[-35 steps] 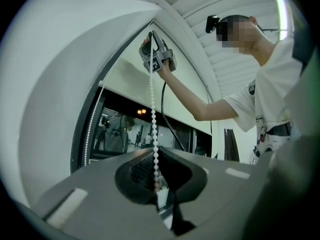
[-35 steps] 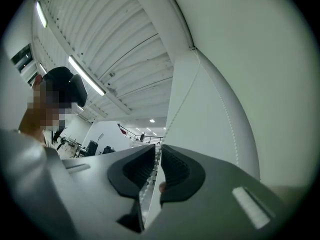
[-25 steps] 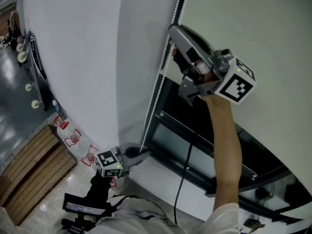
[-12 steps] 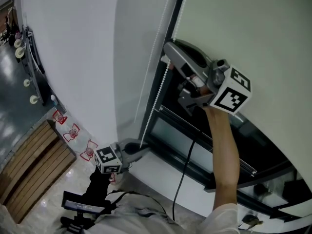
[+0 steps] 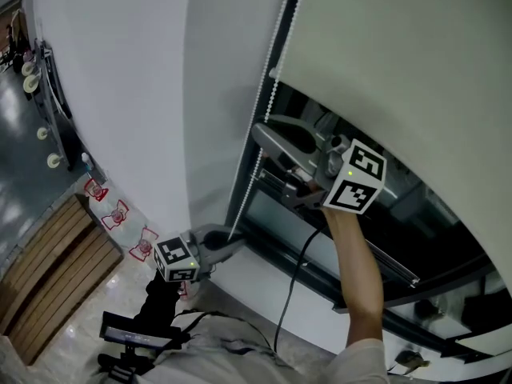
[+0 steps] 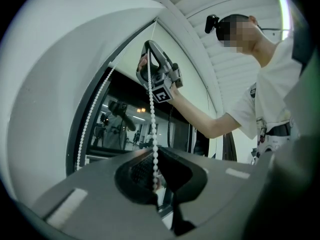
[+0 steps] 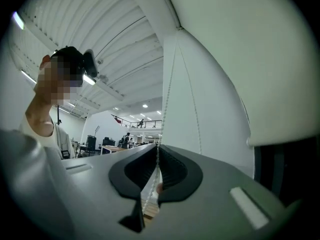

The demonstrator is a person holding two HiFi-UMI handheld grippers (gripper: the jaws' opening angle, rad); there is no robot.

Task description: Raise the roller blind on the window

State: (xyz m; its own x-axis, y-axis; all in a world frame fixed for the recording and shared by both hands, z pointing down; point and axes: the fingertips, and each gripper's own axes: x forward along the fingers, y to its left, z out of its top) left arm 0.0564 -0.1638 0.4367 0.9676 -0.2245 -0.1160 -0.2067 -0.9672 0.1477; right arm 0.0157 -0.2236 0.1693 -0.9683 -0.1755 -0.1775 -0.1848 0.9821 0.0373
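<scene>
While the left claw [image 5: 234, 244] pinches one looped bead chain [image 5: 282, 38] low down, the right claw [image 5: 258, 135] clamps it higher, left of one roller blind [image 5: 400, 70].

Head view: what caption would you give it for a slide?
Right gripper above, left gripper below, both shut on the bead chain beside the partly raised roller blind.

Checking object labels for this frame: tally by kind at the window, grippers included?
grippers: 2 (left gripper, right gripper)
bead chain: 1
roller blind: 1
window: 1
Total: 5
</scene>
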